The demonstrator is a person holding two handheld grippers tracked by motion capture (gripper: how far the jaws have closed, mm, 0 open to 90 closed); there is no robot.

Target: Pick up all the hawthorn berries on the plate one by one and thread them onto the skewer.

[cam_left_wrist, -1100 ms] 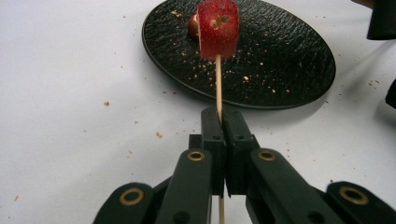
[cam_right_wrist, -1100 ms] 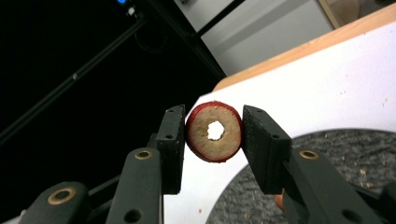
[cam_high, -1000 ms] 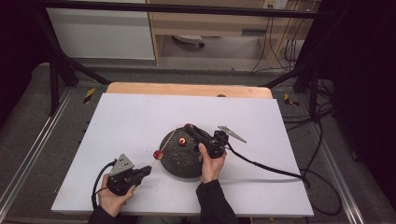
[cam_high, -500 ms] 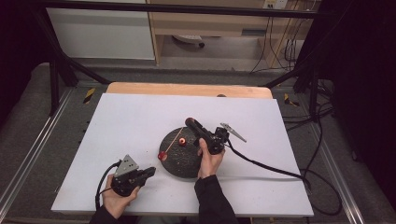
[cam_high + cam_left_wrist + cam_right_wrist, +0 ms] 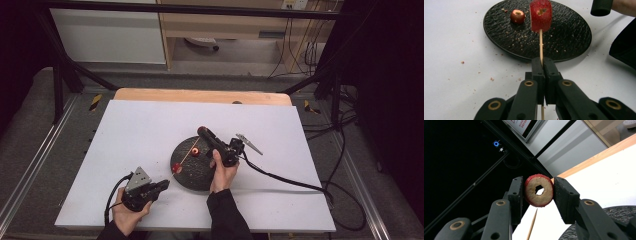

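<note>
A black round plate (image 5: 192, 176) sits at the middle of the white tabletop. My left gripper (image 5: 165, 183) is shut on a thin wooden skewer (image 5: 540, 47) that slants up over the plate (image 5: 569, 32). A red fruit piece (image 5: 540, 15) is threaded on the skewer. Another small red piece (image 5: 517, 16) lies on the plate beside it. My right gripper (image 5: 202, 132) hovers above the plate's far side. In the right gripper view its jaws (image 5: 537, 187) are shut on a red-skinned ring slice (image 5: 532, 198) with a hole through it. The skewer's tip (image 5: 532, 225) points up from below the slice.
The white board (image 5: 150, 125) lies on a wooden table whose far edge (image 5: 200, 95) shows. The right gripper's cable (image 5: 285, 180) trails off to the right. Crumbs dot the board near the plate. Dark frame bars and shelving stand beyond the table.
My left gripper has shifted a little to the right with the skewer, bringing the threaded piece further over the plate. The right gripper has kept still with its slice.
</note>
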